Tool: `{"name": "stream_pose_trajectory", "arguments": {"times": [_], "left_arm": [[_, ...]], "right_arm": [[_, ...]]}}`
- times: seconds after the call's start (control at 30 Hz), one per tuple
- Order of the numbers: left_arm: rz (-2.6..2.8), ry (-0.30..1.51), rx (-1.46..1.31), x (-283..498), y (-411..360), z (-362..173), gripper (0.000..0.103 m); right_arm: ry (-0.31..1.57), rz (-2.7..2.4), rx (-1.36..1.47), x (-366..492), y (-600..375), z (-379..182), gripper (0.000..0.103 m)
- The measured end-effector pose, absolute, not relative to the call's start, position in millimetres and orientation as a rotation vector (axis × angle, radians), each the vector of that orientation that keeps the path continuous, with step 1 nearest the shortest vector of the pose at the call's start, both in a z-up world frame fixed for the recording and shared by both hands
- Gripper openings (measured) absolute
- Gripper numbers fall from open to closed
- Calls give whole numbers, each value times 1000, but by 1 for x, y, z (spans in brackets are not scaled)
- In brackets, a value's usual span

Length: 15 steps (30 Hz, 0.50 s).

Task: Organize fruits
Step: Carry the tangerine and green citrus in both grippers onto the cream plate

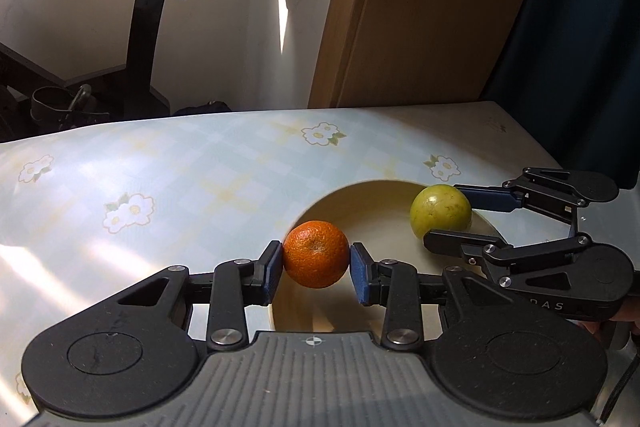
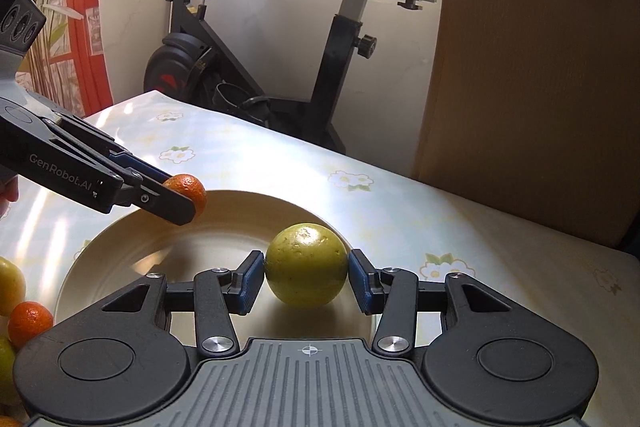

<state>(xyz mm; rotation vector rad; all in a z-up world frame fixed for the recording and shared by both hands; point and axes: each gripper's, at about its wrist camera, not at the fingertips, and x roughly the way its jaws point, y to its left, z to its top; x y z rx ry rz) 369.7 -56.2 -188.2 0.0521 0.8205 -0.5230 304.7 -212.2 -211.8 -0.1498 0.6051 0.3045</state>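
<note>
Orange (image 1: 316, 254) sits pinched between the blue pads of the left gripper (image 1: 316, 269), over the near edge of the cream plate (image 1: 360, 195); whether it touches the plate or hangs just above it I can't tell. Green fruit (image 2: 306, 265) is between the pads of the right gripper (image 2: 306, 277): left pad touching, right pad touching or a hair off, so contact looks made but the clamp isn't certain. The fruit appears to rest on the plate. Both sets of jaws are only as wide as the fruit they span. Progress, as a judgement: two fruits are at the plate and neither is released, so this reads as the placing step, early to middle of the job. Still left: at least one more orange (image 2: 29, 323) and a yellow-green fruit (image 2: 10, 285) lying off the plate at the left edge of the right wrist view, with hints of others cut off by the frame. Plate sits on a floral-print tablecloth (image 1: 160, 187); exercise bike (image 2: 320, 47) behind the table. Readable text: "GenRobot.AI" on the left gripper body in the right wrist view; partial "DAS" on the right gripper body in the left wrist view.
</note>
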Motion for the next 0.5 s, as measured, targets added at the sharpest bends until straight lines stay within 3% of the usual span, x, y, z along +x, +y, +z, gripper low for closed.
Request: {"name": "stream_pose_trajectory", "arguments": {"times": [0.5], "left_arm": [[-593, 859, 39, 377, -74, -192, 41]], "right_arm": [[600, 334, -214, 312, -201, -215, 44]]}}
